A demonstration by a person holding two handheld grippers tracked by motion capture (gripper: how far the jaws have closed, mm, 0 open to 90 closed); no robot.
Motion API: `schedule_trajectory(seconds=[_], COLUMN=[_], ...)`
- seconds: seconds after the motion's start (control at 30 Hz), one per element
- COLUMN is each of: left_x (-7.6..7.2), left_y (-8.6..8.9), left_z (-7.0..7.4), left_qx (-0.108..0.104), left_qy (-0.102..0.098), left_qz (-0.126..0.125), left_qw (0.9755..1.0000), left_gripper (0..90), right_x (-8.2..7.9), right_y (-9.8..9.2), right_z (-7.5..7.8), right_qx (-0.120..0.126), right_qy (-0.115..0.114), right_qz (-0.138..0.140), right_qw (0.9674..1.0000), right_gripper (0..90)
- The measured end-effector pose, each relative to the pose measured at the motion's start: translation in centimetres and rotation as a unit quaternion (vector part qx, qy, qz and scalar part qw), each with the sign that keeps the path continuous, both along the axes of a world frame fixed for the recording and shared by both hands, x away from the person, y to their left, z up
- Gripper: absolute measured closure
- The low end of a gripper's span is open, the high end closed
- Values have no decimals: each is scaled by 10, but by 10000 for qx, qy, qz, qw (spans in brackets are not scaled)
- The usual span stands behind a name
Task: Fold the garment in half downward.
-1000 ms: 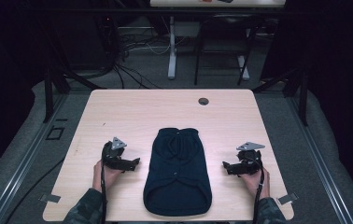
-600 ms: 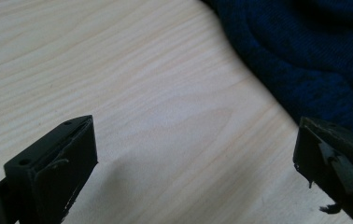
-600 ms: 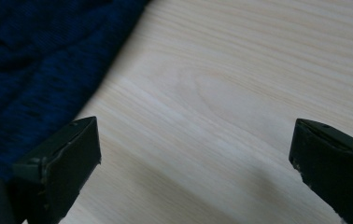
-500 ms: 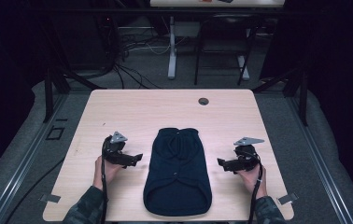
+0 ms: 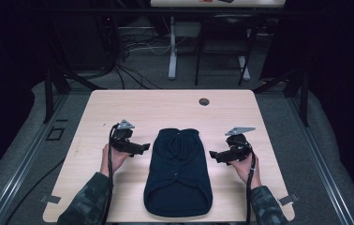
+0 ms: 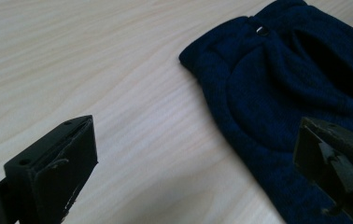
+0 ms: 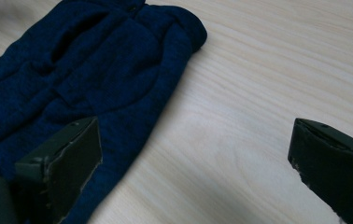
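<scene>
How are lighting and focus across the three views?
High view: table lit, surroundings dark, dark blue garment shows little detail. Left gripper view: knit sharp, near jaws soft. Right gripper view: garment slightly soft, tabletop evenly lit, no glare.

Your table (image 5: 119, 108): pale wood, rounded corners, dark cable hole (image 5: 204, 101) near far edge. Dark blue knitted garment (image 5: 178, 173) lies flat mid-table, reaching toward near edge.

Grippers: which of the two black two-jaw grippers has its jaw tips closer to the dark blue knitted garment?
The left gripper: its tips nearly reach the edge of the dark blue knitted garment, while the right gripper shows a wider strip of bare wood.
</scene>
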State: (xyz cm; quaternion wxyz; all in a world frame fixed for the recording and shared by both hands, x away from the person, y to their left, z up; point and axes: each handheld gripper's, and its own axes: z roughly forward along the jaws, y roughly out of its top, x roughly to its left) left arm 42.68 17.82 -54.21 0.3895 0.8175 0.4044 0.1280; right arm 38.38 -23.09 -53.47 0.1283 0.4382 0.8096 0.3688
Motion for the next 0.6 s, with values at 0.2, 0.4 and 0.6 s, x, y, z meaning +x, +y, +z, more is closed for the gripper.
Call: schedule_trajectory(seconds=[0.2,0.4,0.6], left_x=[15,31,49], left_y=[-16,-29,-40], left_z=[3,6,5], left_qx=[44,19,88], left_qy=[132,205,359], left_qz=[-41,-26,20], left_qw=[9999,9998,9993], left_gripper=[0,0,28], right_x=[18,35,54], right_y=[13,28,43], right_z=[7,9,6], right_qx=[50,-57,76], right_qy=[154,235,298], right_qz=[115,200,242], right_qw=[9998,9995,9992], right_gripper=[40,81,147])
